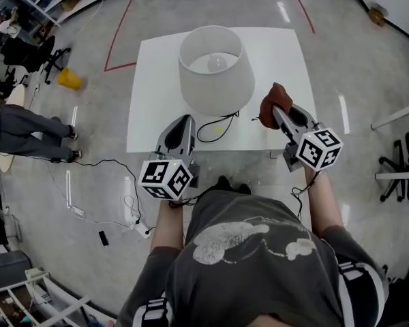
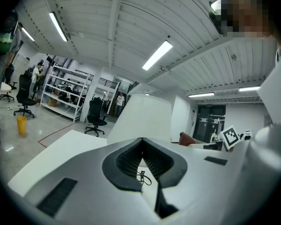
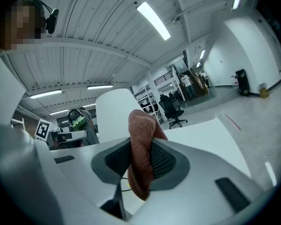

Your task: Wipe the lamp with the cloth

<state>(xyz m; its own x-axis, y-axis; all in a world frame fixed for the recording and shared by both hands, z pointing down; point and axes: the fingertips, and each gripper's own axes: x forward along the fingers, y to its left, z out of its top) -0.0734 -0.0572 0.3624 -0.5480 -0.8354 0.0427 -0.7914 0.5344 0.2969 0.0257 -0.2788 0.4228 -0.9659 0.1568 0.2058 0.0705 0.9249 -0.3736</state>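
Note:
A white lamp with a wide shade (image 1: pixel 215 69) stands on the white table (image 1: pixel 150 80); its bulb shows inside the shade. Its black cord (image 1: pixel 215 125) loops on the table in front. My right gripper (image 1: pixel 278 113) is shut on a rust-brown cloth (image 1: pixel 273 101), held up just right of the shade. In the right gripper view the cloth (image 3: pixel 141 149) hangs between the jaws with the shade (image 3: pixel 113 116) behind. My left gripper (image 1: pixel 184 122) hovers at the table's front edge below the shade, jaws closed on nothing. The shade (image 2: pixel 143 118) fills the left gripper view ahead.
Office chairs (image 1: pixel 34 53) and a yellow bin (image 1: pixel 69 79) stand on the floor at the left. A seated person's legs (image 1: pixel 27 133) are at far left. Cables (image 1: pixel 109 203) trail over the floor by my feet. Red tape lines (image 1: pixel 119 29) mark the floor behind the table.

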